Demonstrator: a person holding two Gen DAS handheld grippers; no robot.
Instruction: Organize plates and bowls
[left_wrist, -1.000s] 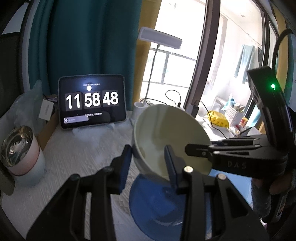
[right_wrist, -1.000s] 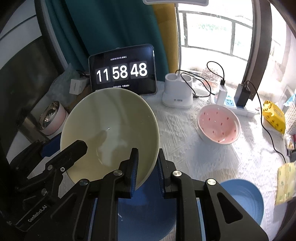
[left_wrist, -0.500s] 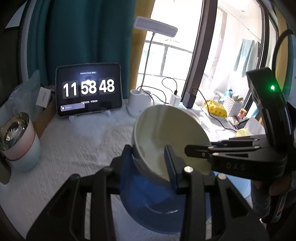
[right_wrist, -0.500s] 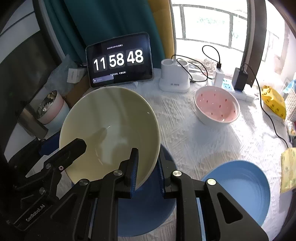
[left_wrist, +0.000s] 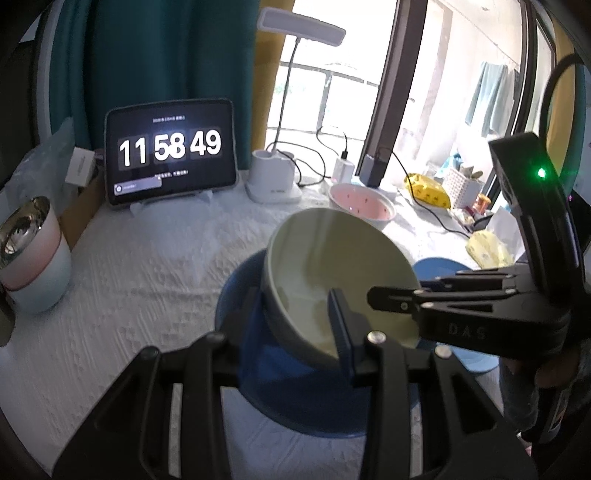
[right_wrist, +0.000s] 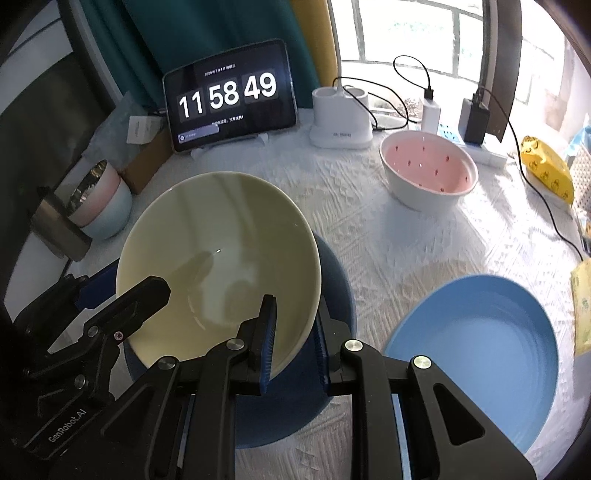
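Both grippers, right (right_wrist: 291, 339) and left (left_wrist: 295, 325), clamp the tilted cream bowl (right_wrist: 218, 266), its mouth facing up.

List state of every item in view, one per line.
cream bowl: tilted, rim clamped by both grippers, over dark blue plate
left gripper: shut on bowl rim
right gripper: shut on bowl rim
dark blue plate: flat on tablecloth, under the bowl
light blue plate: flat, empty
pink bowl: upright, empty
tablet: on, reads 11 58 49
pink-and-white cup: upright
desk lamp: cannot tell if lit
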